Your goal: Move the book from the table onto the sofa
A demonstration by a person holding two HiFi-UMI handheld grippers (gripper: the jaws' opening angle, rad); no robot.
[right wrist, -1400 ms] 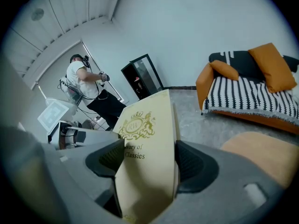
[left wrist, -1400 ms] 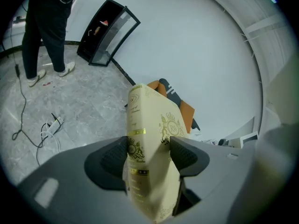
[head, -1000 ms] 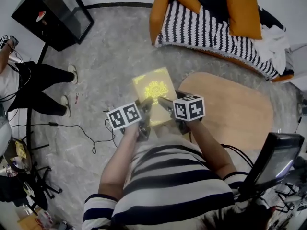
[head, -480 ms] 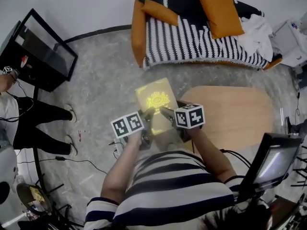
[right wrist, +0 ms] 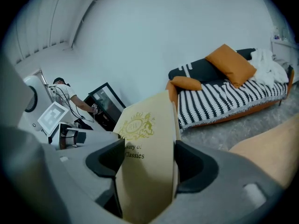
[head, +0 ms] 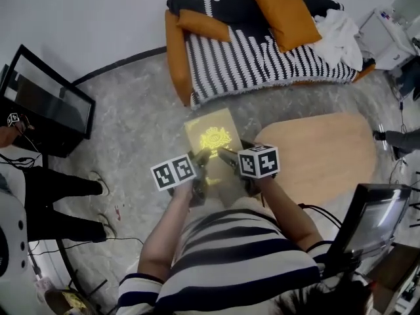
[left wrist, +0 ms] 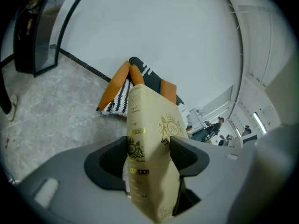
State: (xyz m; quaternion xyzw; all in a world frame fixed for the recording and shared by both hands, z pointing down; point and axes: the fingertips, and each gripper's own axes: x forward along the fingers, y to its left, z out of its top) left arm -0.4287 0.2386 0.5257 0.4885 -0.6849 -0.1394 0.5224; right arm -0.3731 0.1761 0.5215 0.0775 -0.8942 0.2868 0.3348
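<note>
Both grippers closed on one load | left gripper (head: pixel 200 161) clamps the cream book (head: pixel 211 135) at its spine side, right gripper (head: pixel 227 157) at its near right edge | book in the air over the floor (head: pixel 131 110), left of the table (head: pixel 315 156), sofa (head: pixel 262 51) far ahead | two-sided grip probably keeps the book level and stops it falling open during the carry.

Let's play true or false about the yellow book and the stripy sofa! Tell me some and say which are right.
1. The left hand-held gripper and the right hand-held gripper both clamp the book. True.
2. The book lies on the sofa. False: it is held in the air, short of the sofa.
3. The sofa has a black-and-white striped cover. True.
4. The big cushion on the sofa is green. False: it is orange.
</note>
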